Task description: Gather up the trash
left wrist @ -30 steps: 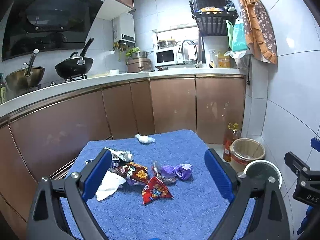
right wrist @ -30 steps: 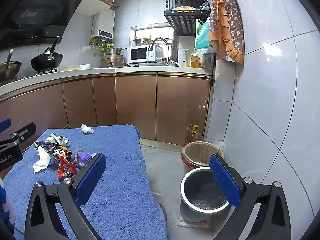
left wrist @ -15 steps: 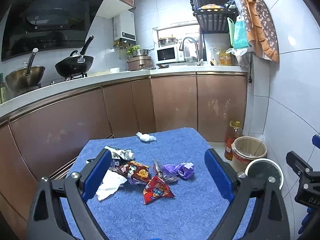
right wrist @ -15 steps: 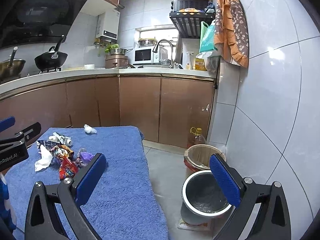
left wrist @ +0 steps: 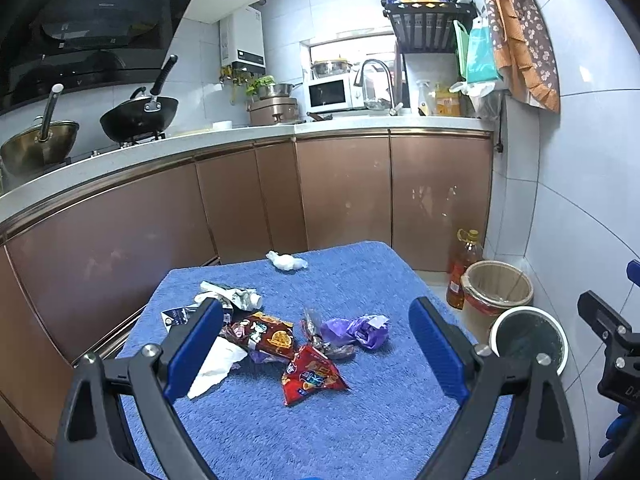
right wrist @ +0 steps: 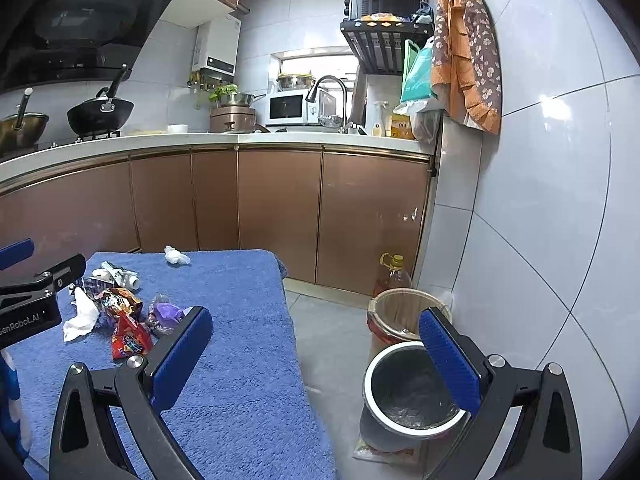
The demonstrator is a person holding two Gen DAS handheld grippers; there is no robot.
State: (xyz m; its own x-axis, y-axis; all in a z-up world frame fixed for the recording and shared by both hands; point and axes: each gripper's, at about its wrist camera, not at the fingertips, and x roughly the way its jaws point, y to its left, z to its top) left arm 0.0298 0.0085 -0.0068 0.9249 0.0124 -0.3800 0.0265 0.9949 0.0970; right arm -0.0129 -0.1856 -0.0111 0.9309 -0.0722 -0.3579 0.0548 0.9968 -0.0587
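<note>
— both tongs, how do they stand?
— left gripper (left wrist: 316, 344) has its jaws wide apart above the blue cloth (left wrist: 360, 420), holding nothing; right gripper (right wrist: 316, 356) is spread too, empty, over the cloth's edge and the floor.
— and the trash?
— a red snack bag (left wrist: 310, 376), a purple wrapper (left wrist: 360, 330) and a white tissue (left wrist: 216, 364) lie bunched on the cloth — 1 tissue ball (left wrist: 286, 261) sits apart. the steel bin (right wrist: 412, 392) stands on the floor beside it.

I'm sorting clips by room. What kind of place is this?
A home kitchen: a wok on the stove under a range hood, and a microwave beside the sink faucet.
</note>
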